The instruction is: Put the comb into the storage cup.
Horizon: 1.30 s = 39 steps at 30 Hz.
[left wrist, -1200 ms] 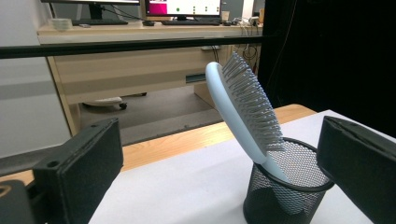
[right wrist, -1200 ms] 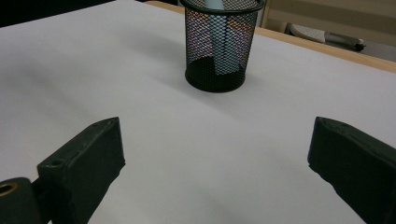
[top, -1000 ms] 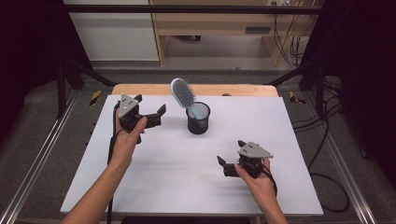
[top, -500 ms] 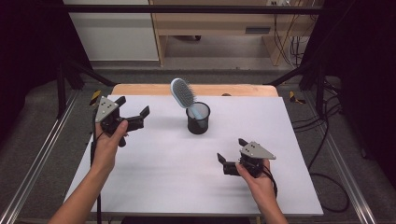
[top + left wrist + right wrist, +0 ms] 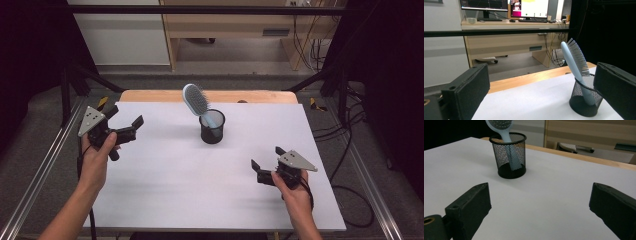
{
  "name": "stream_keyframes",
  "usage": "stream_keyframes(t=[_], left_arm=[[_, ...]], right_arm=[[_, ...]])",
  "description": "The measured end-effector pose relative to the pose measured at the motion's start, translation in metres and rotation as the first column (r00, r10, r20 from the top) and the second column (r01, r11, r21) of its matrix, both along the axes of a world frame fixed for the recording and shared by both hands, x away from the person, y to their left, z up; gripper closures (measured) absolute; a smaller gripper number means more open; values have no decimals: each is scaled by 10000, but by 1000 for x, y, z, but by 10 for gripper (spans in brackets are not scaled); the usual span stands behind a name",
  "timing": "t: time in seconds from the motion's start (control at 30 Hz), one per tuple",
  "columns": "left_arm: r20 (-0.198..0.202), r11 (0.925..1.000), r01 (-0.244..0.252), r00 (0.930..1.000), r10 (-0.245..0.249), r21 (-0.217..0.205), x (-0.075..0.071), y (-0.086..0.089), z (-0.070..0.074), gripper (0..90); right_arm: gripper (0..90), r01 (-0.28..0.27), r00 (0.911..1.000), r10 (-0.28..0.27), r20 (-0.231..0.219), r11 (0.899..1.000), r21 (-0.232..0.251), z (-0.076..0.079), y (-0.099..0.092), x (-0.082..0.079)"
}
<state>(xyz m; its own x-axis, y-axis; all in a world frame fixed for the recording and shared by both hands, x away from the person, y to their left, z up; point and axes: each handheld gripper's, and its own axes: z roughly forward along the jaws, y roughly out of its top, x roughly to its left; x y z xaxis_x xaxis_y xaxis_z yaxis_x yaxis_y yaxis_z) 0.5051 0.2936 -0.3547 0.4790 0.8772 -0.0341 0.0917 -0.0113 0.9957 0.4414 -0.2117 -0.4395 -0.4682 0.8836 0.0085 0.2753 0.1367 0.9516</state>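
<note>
- High view: your left gripper hangs with its jaws apart and empty over the desk's left side; your right gripper sits spread and empty near the front right. The hairbrush stands handle-down in the mesh pen cup at mid-desk, well apart from both.
- Left gripper view: the hairbrush leans left, bristles to the right. It looks light and stiff; its smooth plastic may slip, so pinch the neck just above the cup's rim, not the bristles.
- Right gripper view: the mesh pen cup looks light and likely to tip, so lift the brush straight up.
</note>
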Motion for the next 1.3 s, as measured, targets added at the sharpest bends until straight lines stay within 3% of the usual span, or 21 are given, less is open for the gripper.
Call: stream_keyframes(t=[0.17,0.3,0.43,0.53,0.77,0.97,1.17,1.3], left_arm=[[-45,9999,93,9999,-92,126,-6,9,0,7],[65,9997,170,9998,-171,174,-13,15,-1,7],[59,9998,89,9999,-90,163,-21,20,-4,7],[261,9995,-32,9997,24,319,-32,25,-9,7],[265,9977,-66,9996,48,681,-55,36,-26,6],[303,9988,-279,9992,267,394,-67,48,-35,5],[254,9981,-600,9979,597,99,-70,57,-44,7],[168,9984,-553,9983,554,-67,-72,57,-51,9]], right_arm=[[40,196,9995,-193,262,9998,-92,-2,-13,-6],[37,359,9986,-371,382,9989,316,-9,-20,-8],[37,338,9981,-359,497,9986,418,-8,-21,-11],[37,290,9981,-311,533,9988,385,-9,-22,-13],[37,133,9978,-151,646,9995,289,-7,-19,-16],[37,63,9978,-70,658,9999,105,-8,-19,-18],[37,27,9978,-35,660,9999,111,-9,-20,-18],[38,-30,9976,27,699,10000,52,-9,-21,-19]])
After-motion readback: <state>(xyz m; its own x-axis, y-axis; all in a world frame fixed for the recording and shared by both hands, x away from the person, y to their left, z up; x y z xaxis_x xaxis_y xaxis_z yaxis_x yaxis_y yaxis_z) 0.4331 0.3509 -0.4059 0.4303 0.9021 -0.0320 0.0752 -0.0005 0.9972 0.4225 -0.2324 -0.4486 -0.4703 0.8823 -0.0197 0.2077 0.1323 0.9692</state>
